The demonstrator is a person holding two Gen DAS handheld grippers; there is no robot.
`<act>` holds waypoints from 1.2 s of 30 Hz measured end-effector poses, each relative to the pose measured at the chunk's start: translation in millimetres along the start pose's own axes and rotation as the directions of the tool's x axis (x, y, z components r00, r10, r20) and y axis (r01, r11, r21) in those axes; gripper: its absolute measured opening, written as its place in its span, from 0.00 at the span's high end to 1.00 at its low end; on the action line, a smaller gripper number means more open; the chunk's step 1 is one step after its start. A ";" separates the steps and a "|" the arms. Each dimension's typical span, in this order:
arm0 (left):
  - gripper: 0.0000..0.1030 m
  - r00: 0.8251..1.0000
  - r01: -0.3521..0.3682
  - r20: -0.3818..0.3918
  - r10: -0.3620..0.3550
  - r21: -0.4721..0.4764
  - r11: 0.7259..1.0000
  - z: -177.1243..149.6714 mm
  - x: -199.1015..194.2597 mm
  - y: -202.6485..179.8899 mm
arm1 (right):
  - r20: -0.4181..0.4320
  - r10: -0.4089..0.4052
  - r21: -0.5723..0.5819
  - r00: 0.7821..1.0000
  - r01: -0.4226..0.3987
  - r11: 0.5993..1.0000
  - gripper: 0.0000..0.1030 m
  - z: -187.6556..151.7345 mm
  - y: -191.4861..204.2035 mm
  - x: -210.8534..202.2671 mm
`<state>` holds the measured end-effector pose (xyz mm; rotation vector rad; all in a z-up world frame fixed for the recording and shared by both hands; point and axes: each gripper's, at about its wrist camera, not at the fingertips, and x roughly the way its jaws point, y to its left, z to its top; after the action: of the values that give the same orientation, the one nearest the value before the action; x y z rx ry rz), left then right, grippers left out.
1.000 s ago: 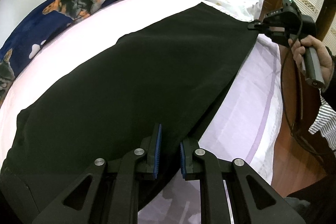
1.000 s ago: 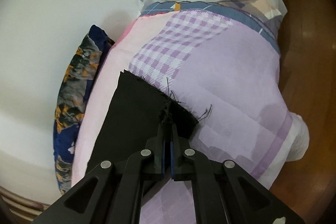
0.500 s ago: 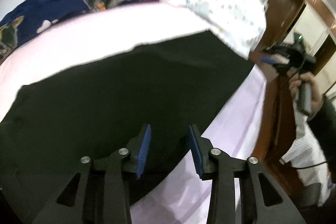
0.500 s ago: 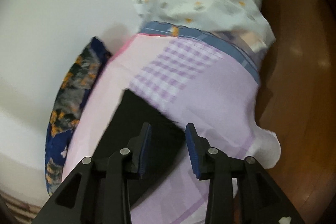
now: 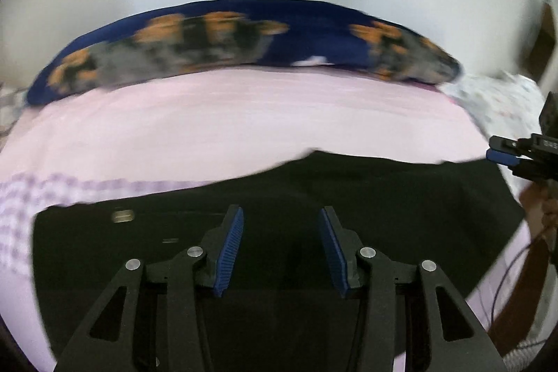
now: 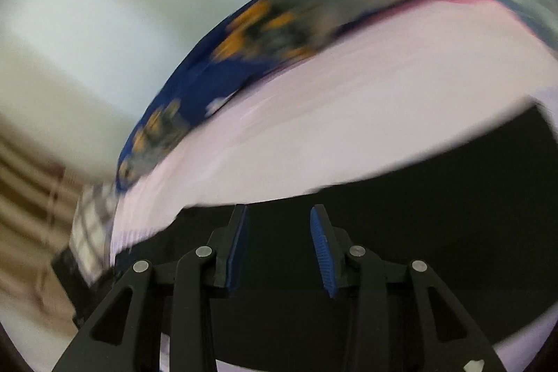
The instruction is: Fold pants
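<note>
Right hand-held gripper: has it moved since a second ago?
Yes. The right hand-held gripper has let go of the pants hem and swung left toward the blue pillow.

Pants (image 5: 279, 197) flat on the bed (image 5: 244, 121) (pillow (image 5: 244, 37) behind, along the wall)

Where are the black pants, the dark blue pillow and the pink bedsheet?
black pants (image 5: 401, 197), left wrist view, flat middle of the cloth.
dark blue pillow (image 5: 314, 33), left wrist view, plain blue patch.
pink bedsheet (image 6: 348, 114), right wrist view, bare middle.

Black pants (image 5: 348, 197); pale pink sheet (image 5: 244, 128); navy pillow (image 5: 314, 33), orange-grey print.
</note>
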<state>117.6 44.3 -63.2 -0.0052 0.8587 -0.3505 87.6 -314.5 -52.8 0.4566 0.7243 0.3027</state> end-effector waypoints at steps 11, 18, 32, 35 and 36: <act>0.55 0.997 -0.071 0.036 0.075 -0.096 0.993 -9.5 -14.2 58.7 | -0.301 0.030 -0.304 0.953 -0.126 0.944 0.65 -3.1 112.3 133.4; 0.55 0.998 -0.048 0.028 0.051 -0.114 0.992 -10.6 -5.7 67.6 | -0.428 0.010 -0.314 0.904 -0.159 0.936 0.65 -5.0 128.0 183.8; 0.55 0.999 -0.013 0.033 0.017 -0.120 0.993 -15.0 -0.2 74.9 | -0.350 -0.058 -0.391 0.935 -0.089 0.916 0.96 6.0 144.6 215.0; 0.55 0.999 -0.037 0.026 0.039 -0.102 0.994 -14.7 1.3 70.7 | -0.336 -0.041 -0.374 0.941 -0.093 0.923 0.94 6.6 144.1 215.1; 0.55 0.999 -0.042 0.023 0.044 -0.099 0.994 -14.6 1.4 69.4 | -0.323 -0.035 -0.370 0.946 -0.093 0.924 0.90 8.2 144.8 211.5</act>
<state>128.5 111.4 -83.9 -0.0819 0.8489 -0.2671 228.3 -104.1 -94.5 0.0424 0.9551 0.5449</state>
